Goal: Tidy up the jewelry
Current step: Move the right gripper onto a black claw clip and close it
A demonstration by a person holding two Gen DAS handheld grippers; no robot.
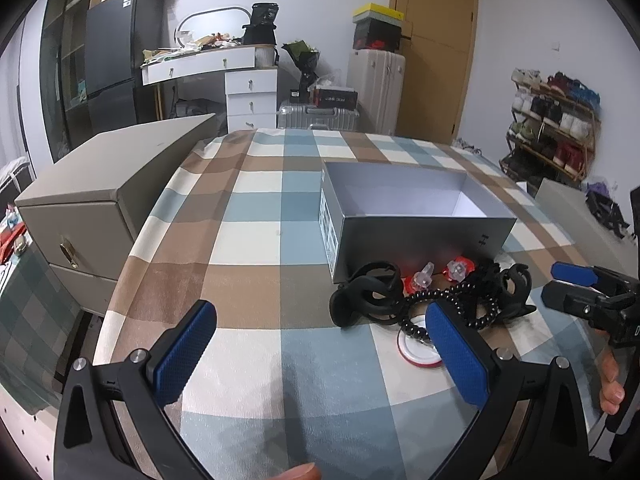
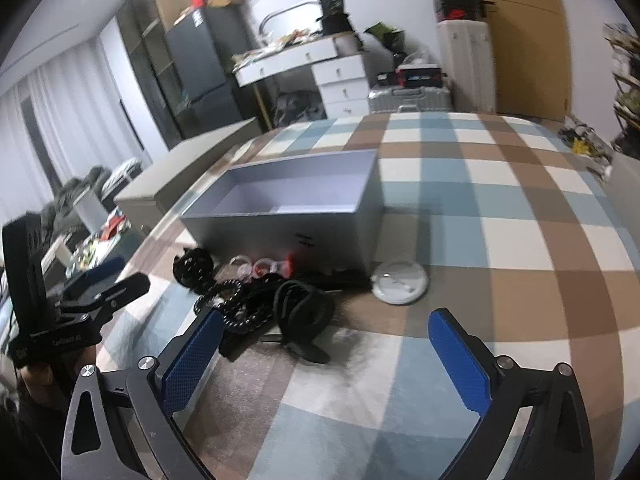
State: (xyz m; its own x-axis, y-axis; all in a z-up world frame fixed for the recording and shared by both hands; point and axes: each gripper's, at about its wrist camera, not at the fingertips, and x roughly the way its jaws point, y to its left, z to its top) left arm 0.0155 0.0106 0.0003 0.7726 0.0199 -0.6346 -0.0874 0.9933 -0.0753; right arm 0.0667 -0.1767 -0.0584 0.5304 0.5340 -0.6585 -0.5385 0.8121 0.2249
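An open grey box [image 1: 420, 228] stands on the checked cloth; it also shows in the right wrist view [image 2: 288, 220]. In front of it lies a pile of black hair claws [image 1: 368, 296], a black spiral hair tie [image 1: 452, 304], clear and red clips [image 1: 440, 274] and a round white-and-red case [image 1: 418, 350]. In the right wrist view the black pile [image 2: 272, 304] and the round case [image 2: 400, 282] lie ahead. My left gripper [image 1: 320, 344] is open and empty, its right finger by the pile. My right gripper [image 2: 324, 352] is open and empty, just short of the pile.
A beige drawer cabinet [image 1: 88, 208] stands left of the bed. Suitcases [image 1: 320, 116], a white dressing table [image 1: 224, 72] and a shoe rack [image 1: 556, 120] are beyond the far edge. The right gripper [image 1: 588, 292] shows at the right in the left wrist view.
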